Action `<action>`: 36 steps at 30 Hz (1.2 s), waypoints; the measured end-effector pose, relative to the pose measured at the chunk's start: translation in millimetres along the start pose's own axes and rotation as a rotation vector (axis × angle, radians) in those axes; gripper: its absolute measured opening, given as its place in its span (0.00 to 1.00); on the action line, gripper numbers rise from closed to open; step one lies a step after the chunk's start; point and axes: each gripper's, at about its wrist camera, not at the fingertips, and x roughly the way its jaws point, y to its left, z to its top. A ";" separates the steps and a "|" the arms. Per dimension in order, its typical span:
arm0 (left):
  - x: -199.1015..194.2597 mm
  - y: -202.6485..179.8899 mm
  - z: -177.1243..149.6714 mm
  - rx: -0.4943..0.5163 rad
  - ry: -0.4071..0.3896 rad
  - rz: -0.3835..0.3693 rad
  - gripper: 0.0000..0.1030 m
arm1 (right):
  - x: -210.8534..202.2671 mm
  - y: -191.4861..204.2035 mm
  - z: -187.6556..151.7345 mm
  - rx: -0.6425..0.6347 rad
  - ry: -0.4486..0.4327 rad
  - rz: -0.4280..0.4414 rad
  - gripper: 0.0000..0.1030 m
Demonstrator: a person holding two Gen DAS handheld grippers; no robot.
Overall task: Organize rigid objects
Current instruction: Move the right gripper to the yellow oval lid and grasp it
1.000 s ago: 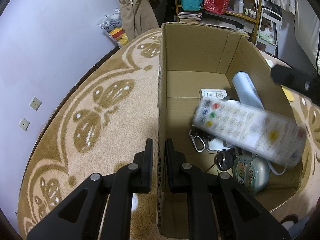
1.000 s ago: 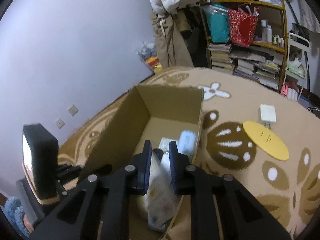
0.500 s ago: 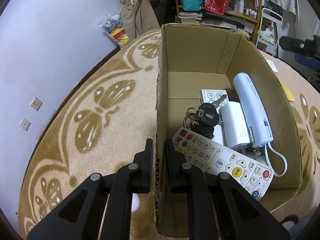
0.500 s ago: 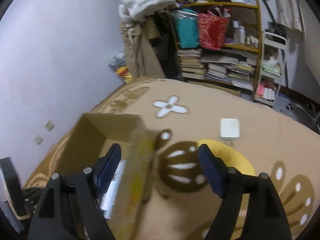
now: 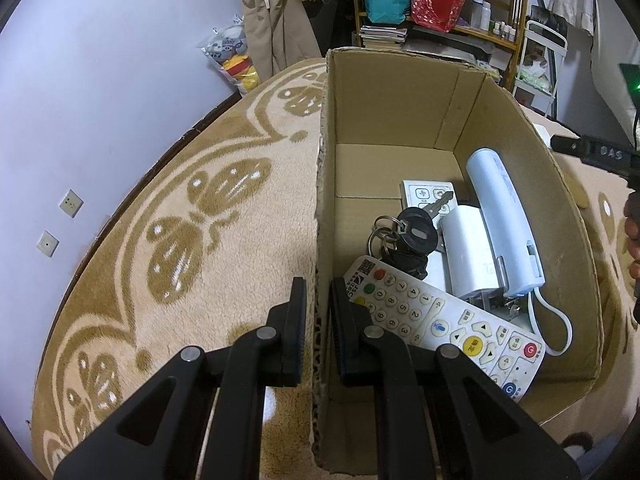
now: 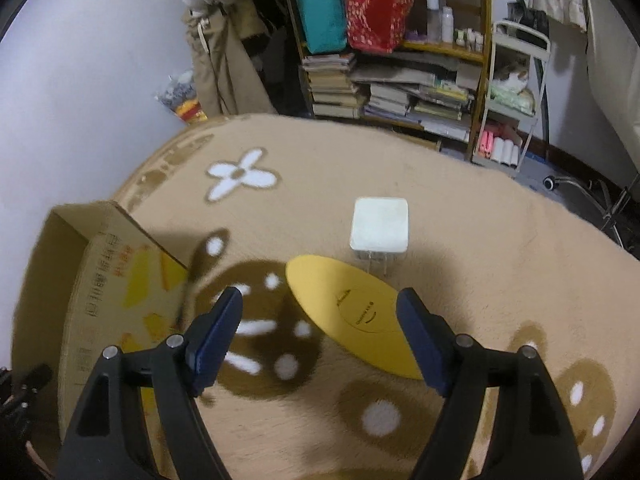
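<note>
An open cardboard box stands on the carpet. In it lie a white remote, a bunch of keys, a white adapter, a pale blue handset and a small white panel. My left gripper is shut on the box's left wall, one finger on each side. My right gripper stands open over the carpet, to the right of the box, with nothing between its fingers. Just beyond it lie a yellow oval disc and a white charger cube.
A patterned beige carpet covers the floor. Behind it stand a shelf of books and bags and a white wire rack. The lilac wall runs along the left. A hand shows at the right edge.
The right gripper opened and let the remote fall into the box, then swung right and down over the carpet toward the yellow disc. The left gripper kept still on the box wall.
</note>
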 end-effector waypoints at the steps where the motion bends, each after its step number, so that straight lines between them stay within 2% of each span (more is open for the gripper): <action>1: 0.0 0.1 0.3 0.002 0.000 0.002 0.12 | 4.3 -1.6 -0.6 -0.004 0.005 -0.008 0.81; 4: -0.2 2.0 0.6 -0.006 0.002 -0.004 0.12 | 13.6 -8.3 -2.1 -0.005 -0.002 -0.035 0.81; 6: 0.5 4.5 1.3 -0.020 0.007 -0.012 0.12 | 17.3 -12.2 -2.1 0.005 -0.010 -0.021 0.81; 9: 0.6 5.4 1.9 -0.021 0.007 -0.011 0.12 | 27.5 -16.0 -0.6 -0.007 0.012 -0.045 0.81; 15: 0.0 -2.1 -0.8 0.019 -0.005 0.036 0.12 | 45.1 -30.5 -8.0 0.011 0.047 -0.058 0.81; 18: -1.0 -7.1 -2.1 0.041 -0.012 0.061 0.12 | 43.4 -39.3 -10.6 0.041 0.033 -0.029 0.81; 24: -1.3 -8.9 -1.7 0.041 -0.008 0.071 0.12 | 45.6 -29.4 -5.0 -0.038 0.026 -0.048 0.81; 26: -0.9 -12.4 -2.4 0.057 -0.006 0.091 0.12 | 48.2 -25.9 -6.0 -0.038 0.050 -0.015 0.81; 31: 0.0 -14.0 -0.5 0.051 0.000 0.097 0.12 | 41.3 -21.9 -14.1 -0.044 0.039 0.001 0.66; 36: 0.4 -15.8 -0.8 0.056 -0.002 0.105 0.12 | 37.2 -25.4 -18.0 -0.027 0.043 0.025 0.62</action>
